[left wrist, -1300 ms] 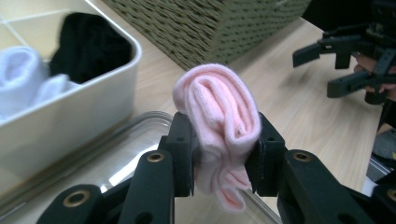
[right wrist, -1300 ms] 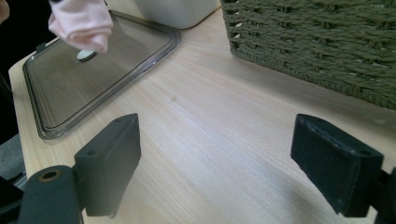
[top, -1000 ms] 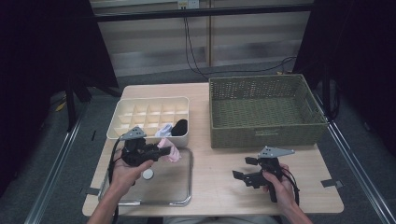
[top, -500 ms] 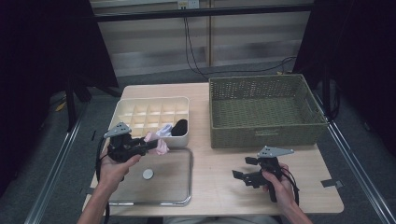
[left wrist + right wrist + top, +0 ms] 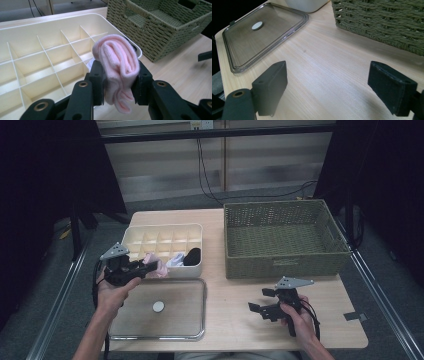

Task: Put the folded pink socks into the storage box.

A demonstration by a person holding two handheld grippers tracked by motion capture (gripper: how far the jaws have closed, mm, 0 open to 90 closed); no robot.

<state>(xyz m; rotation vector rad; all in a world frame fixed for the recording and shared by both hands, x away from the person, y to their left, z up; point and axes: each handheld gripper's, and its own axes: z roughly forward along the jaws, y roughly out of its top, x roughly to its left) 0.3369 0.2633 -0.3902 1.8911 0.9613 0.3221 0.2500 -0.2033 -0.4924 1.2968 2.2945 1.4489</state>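
Pink sock [image 5: 117, 72] clamped in left gripper [image 5: 119, 83] above near edge of divided box [image 5: 145, 234].

Folded in a bundle; long axis roughly upright between the pads, rounded fold on top, loose end hanging below the jaws; held over the front row of compartments. Inside box: most compartments bare; a light-coloured sock [image 5: 175, 261] and a black sock [image 5: 192, 256] in the front row at the right end. Wicker basket [image 5: 285, 240] to the right of box, nothing visible inside. Clear lid [image 5: 160, 309] flat on table [image 5: 235, 320] in front of box, white disc at its centre. Right gripper [image 5: 264, 302] resting low over bare table in front of basket; jaws spread wide, gripping nothing.
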